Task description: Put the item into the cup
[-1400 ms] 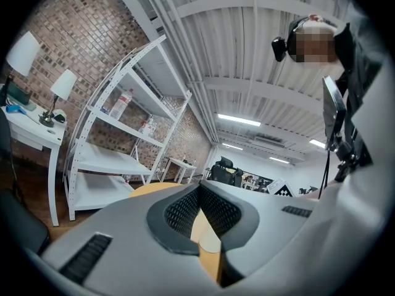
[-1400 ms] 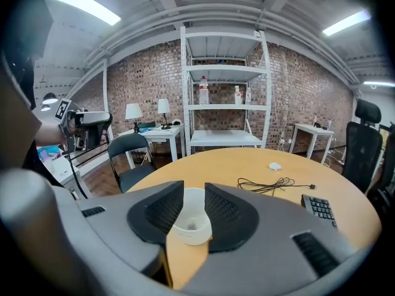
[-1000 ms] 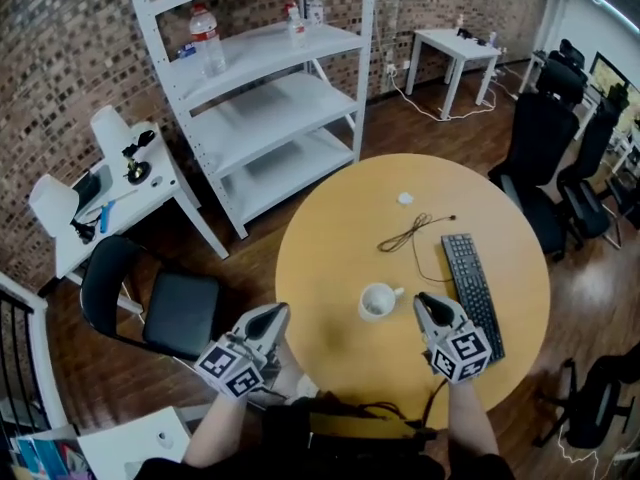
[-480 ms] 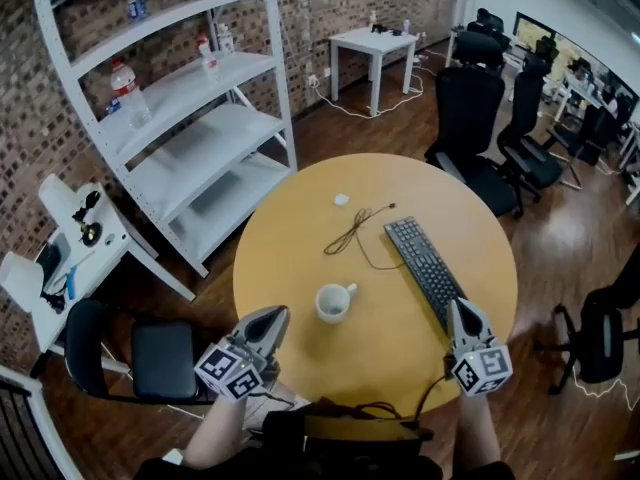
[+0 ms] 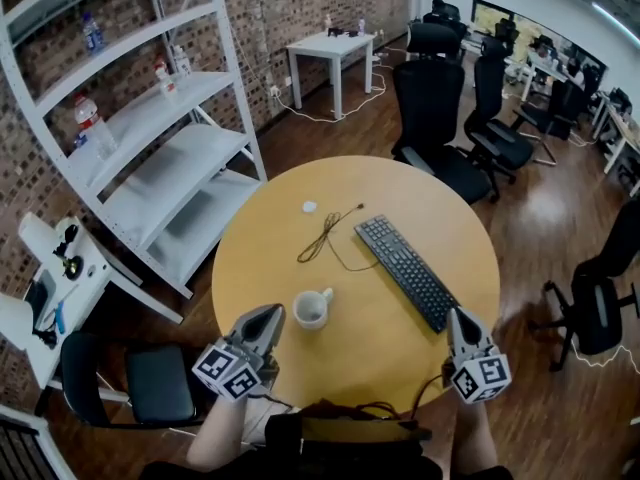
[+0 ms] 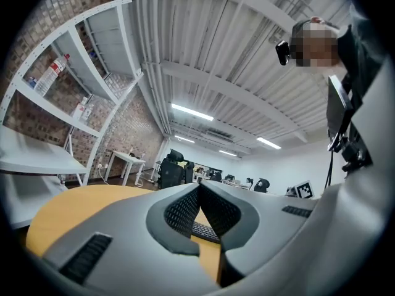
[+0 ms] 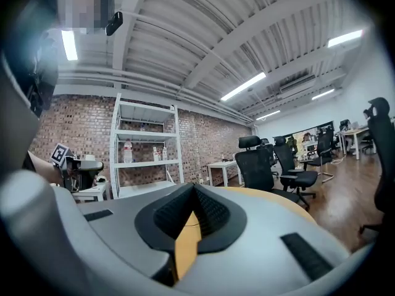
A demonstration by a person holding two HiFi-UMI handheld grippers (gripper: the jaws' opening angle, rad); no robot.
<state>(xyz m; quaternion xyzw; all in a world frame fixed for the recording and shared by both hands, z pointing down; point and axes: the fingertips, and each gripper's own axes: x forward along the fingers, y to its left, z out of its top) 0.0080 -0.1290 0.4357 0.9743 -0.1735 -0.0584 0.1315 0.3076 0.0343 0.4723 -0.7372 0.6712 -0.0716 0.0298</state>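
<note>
A white cup (image 5: 312, 308) stands near the front of the round yellow table (image 5: 360, 183). A small white item (image 5: 309, 207) lies at the far left of the tabletop, well away from the cup. My left gripper (image 5: 269, 314) hovers at the table's front left edge, just left of the cup, shut and empty. At the front right edge, past the near end of the keyboard (image 5: 405, 270), my right gripper (image 5: 456, 317) is also shut with nothing in it. Both gripper views show the jaw tips (image 6: 199, 186) (image 7: 192, 186) touching, with only tabletop beyond.
A thin black cable (image 5: 322, 236) lies between the white item and the keyboard. White shelving (image 5: 150, 158) with bottles stands at the left. Black office chairs (image 5: 437, 118) crowd the far and right sides. A black chair (image 5: 150, 383) sits near my left arm.
My right gripper has pulled away from beside the cup to the table's front right edge. The head view has swung, shifting the table left. The left gripper has barely moved.
</note>
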